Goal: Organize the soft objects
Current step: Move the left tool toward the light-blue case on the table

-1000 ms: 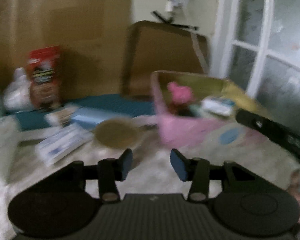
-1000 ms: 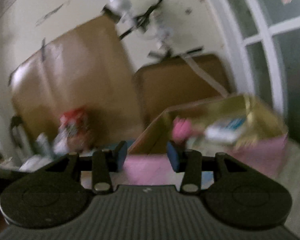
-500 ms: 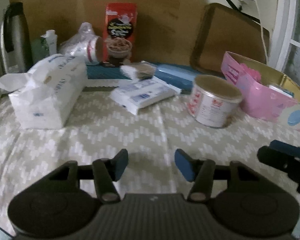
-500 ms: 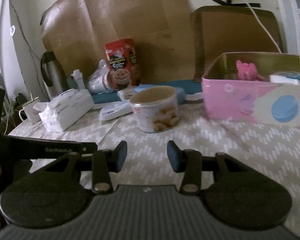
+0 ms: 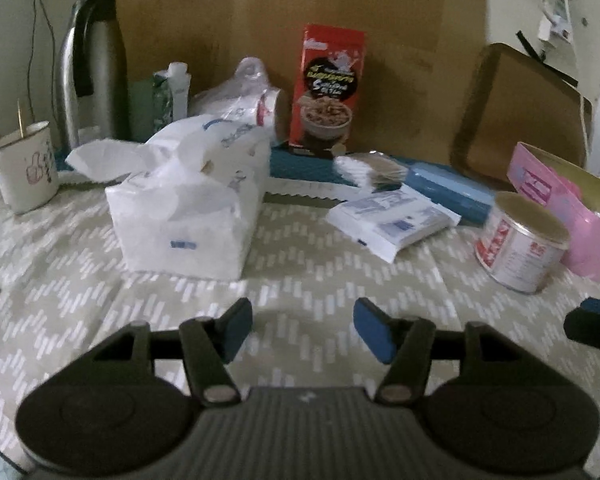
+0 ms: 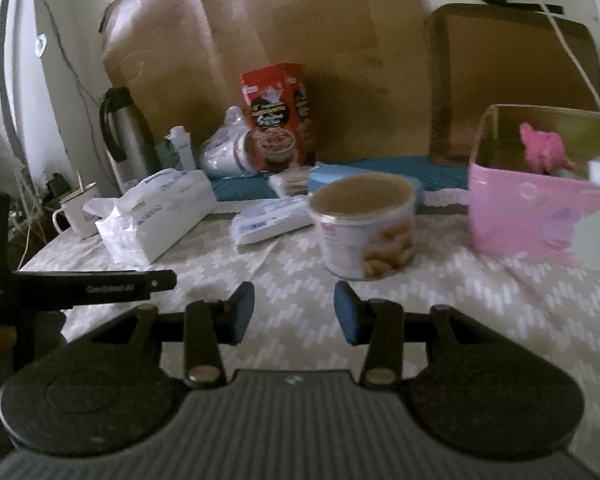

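While both grippers hang low over the patterned tablecloth (image 5: pixel 300 280), each tilts down toward it with nothing in its grasp. On the left gripper (image 5: pixel 303 330) the jaws are opening, a moderate gap between the blue pads (image 5: pixel 236 330), and only bare cloth shows between them. Ahead of it and slightly to its left sits the tissue pack (image 5: pixel 192 208), a loose sheet sticking out of its torn top. Ahead and to its right lies a flat white packet (image 5: pixel 392 216), and further right stands a tin (image 5: pixel 520 248) just beside the pink box (image 5: pixel 572 216). Beyond the tissue pack a red carton (image 5: pixel 328 92) stands upright against cardboard, with a mug (image 5: pixel 24 168) and a flask (image 5: pixel 92 68) far off to the left.

Level with it on its right, the right gripper (image 6: pixel 294 312) is held partly apart too, gap a little narrower, empty. Its fingers point straight at the tin (image 6: pixel 366 228), which stands close ahead but apart from the pads. The pink box (image 6: pixel 540 216) is ahead to the right, a pink soft toy (image 6: pixel 544 148) resting inside it. The tissue pack (image 6: pixel 156 216) lies ahead to the left, and the left gripper's black body (image 6: pixel 80 288) juts in at the left edge.
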Tool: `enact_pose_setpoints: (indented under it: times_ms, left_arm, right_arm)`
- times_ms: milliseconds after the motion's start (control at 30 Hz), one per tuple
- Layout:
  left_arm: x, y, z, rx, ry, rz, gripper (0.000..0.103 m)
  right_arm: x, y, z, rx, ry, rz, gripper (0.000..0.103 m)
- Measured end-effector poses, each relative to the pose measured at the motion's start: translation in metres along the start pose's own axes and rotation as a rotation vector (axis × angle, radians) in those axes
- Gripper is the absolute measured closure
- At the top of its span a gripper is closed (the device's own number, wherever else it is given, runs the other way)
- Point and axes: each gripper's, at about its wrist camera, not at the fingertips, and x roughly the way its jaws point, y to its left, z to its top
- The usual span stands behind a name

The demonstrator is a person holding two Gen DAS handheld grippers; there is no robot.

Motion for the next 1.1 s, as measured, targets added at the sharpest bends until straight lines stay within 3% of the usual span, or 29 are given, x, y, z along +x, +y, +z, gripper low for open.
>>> enact_pose_setpoints:
  times_ms: [400,567,667,767,867,900,933,1000,1100]
  left_arm:
    - [0.004,0.003,-0.005,-0.010,-0.022,-0.042,0.044]
    - [0.004,-0.001,-0.005,0.004,-0.021,-0.043,0.043]
    - [0.005,0.002,-0.005,0.000,-0.021,-0.053,0.042]
    - [0.005,0.005,-0.004,-0.011,-0.023,-0.070,0.042]
    - [0.005,0.007,-0.004,-0.021,-0.025,-0.080,0.042]
    - [0.005,0.007,-0.004,-0.023,-0.025,-0.080,0.041]
    - [0.004,0.006,-0.004,-0.023,-0.025,-0.083,0.041]
    - [0.004,0.006,-0.004,-0.021,-0.025,-0.087,0.039]
    - [0.005,0.007,-0.003,-0.021,-0.025,-0.095,0.038]
  right_arm:
    - [0.071,0.027,0.022,-0.119,0.034,0.045,0.056]
    - [0.083,0.012,0.026,-0.057,0.034,-0.031,0.058]
    - [0.075,0.008,0.027,-0.033,0.080,0.026,0.056]
    - [0.054,0.020,0.056,-0.147,0.028,0.102,0.057]
    - [0.054,0.018,0.109,-0.312,-0.031,0.063,0.052]
    - [0.065,0.012,0.127,-0.368,0.012,0.062,0.043]
    - [0.081,0.004,0.142,-0.404,0.077,0.063,0.041]
    - [0.121,-0.016,0.162,-0.429,0.277,0.074,0.040]
    - [0.168,-0.040,0.173,-0.409,0.445,0.035,0.040]
